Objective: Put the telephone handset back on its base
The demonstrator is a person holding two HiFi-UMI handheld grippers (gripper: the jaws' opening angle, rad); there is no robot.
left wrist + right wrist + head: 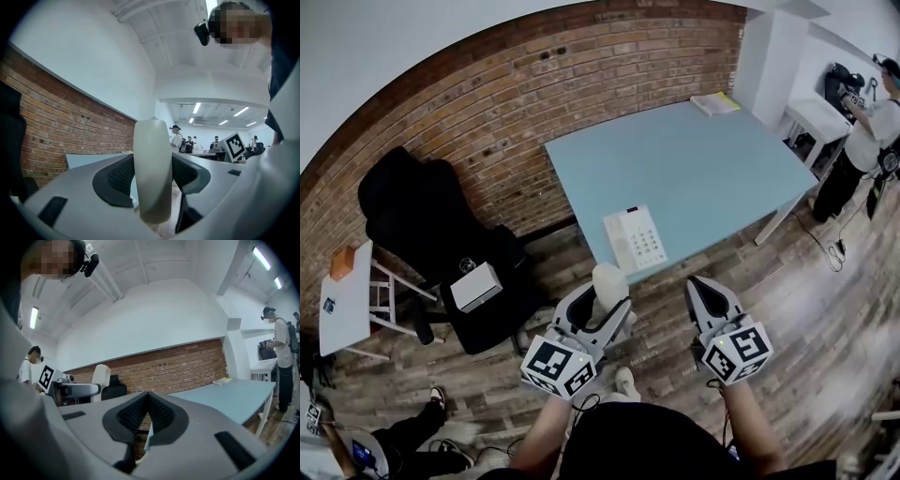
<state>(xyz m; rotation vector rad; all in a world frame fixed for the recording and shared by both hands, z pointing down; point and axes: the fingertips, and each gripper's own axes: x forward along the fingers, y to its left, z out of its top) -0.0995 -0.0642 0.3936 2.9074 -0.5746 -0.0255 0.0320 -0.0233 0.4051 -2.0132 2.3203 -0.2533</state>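
Observation:
The white telephone base (636, 238) with its keypad lies on the near left corner of the light blue table (703, 169). The white handset (609, 281) stands upright between the jaws of my left gripper (605, 298), held over the floor just short of the table edge. In the left gripper view the handset (151, 173) fills the gap between the black pads, and the left gripper (151, 169) is shut on it. My right gripper (701, 286) hovers to the right, jaws together and empty (147, 403). From the right gripper view the handset (101, 376) shows at the left.
A black office chair (441, 234) carrying a white box (476, 287) stands left of the table by the brick wall. A small white side table (345, 300) is at far left. A book (715, 103) lies on the table's far corner. A person (872, 131) stands at the right.

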